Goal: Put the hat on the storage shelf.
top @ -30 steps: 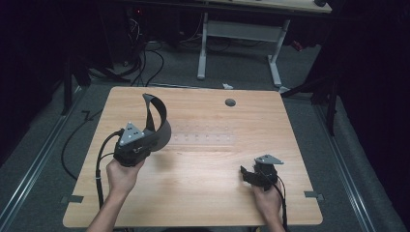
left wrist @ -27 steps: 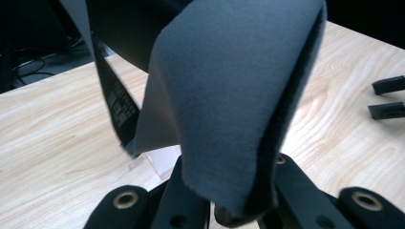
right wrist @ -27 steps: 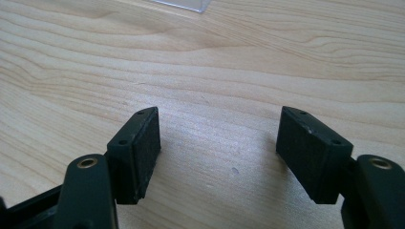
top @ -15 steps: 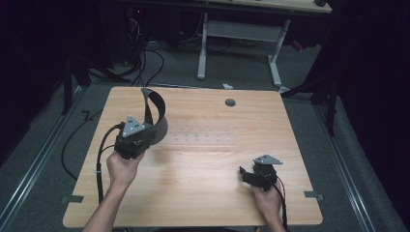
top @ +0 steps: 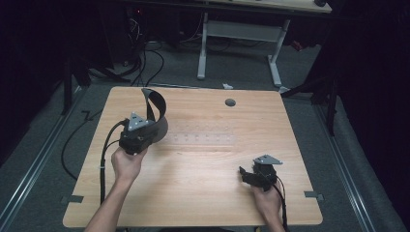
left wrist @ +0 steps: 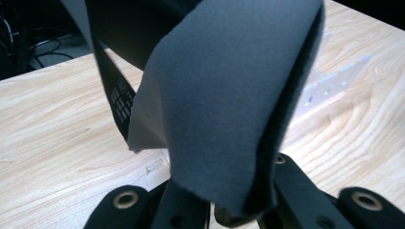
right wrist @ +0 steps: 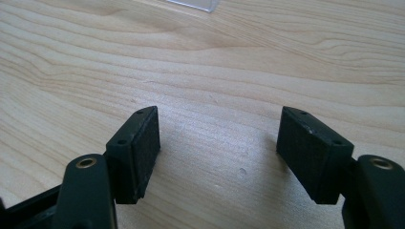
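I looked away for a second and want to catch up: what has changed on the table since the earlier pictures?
The left gripper, shut on the dark grey fabric strap, has carried it a little toward the table's far left side. The strap stays clamped and curls upward above the fingers. The right gripper has stayed put near the front right, open and holding nothing.

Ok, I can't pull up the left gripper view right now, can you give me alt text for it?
A folded dark grey fabric strap is clamped between the left gripper, whose black fingers are closed on its lower edge, and it stands up over most of the frame. Behind it lies the light wooden table, with a clear plastic strip at the right.
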The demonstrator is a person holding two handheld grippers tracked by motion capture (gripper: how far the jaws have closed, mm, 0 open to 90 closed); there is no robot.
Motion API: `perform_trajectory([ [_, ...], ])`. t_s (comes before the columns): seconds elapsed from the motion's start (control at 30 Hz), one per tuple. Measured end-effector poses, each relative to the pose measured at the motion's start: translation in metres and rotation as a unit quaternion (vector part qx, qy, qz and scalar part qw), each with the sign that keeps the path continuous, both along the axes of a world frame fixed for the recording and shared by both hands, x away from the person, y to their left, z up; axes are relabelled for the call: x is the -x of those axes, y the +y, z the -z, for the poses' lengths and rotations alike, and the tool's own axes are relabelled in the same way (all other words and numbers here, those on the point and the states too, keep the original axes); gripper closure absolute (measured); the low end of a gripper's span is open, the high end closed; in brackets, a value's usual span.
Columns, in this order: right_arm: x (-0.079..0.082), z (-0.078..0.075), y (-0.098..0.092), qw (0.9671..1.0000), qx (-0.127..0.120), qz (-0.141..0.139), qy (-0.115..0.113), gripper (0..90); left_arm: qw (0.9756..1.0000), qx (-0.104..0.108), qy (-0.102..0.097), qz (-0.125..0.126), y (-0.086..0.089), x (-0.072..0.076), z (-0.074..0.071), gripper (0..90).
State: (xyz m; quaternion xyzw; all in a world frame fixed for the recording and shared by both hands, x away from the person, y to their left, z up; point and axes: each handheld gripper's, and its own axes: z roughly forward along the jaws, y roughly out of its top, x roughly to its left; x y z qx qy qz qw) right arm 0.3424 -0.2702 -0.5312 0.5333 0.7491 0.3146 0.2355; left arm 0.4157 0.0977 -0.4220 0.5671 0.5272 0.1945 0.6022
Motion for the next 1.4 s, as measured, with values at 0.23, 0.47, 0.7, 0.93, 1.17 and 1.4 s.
perform_trajectory([
  [0.23,0.0,0.0,0.001,1.0,0.001,-0.006,0.0,31.3,0.9998,-0.002,-0.001,-0.021,-0.004,-0.01,0.007,86.5],
  [0.47,0.0,0.0,0.001,0.9999,0.001,-0.012,0.0,31.2,0.9994,-0.008,0.003,-0.035,-0.005,-0.014,0.01,86.4],
  [0.7,0.001,0.0,0.001,0.9999,0.001,-0.015,-0.001,31.1,0.9994,-0.006,-0.001,-0.035,-0.012,-0.016,0.013,86.4],
  [0.93,0.001,0.0,0.002,0.9999,0.001,-0.015,0.0,31.0,0.9989,-0.013,0.0,-0.045,-0.015,-0.02,0.017,86.4],
  [1.17,0.001,0.0,0.002,0.9999,0.001,-0.015,0.0,31.0,0.9985,-0.018,0.006,-0.052,-0.014,-0.021,0.02,86.4],
  [1.4,0.001,0.0,0.002,0.9999,0.0,-0.015,0.001,30.9,0.9983,-0.019,0.012,-0.053,-0.016,-0.025,0.028,86.3],
])
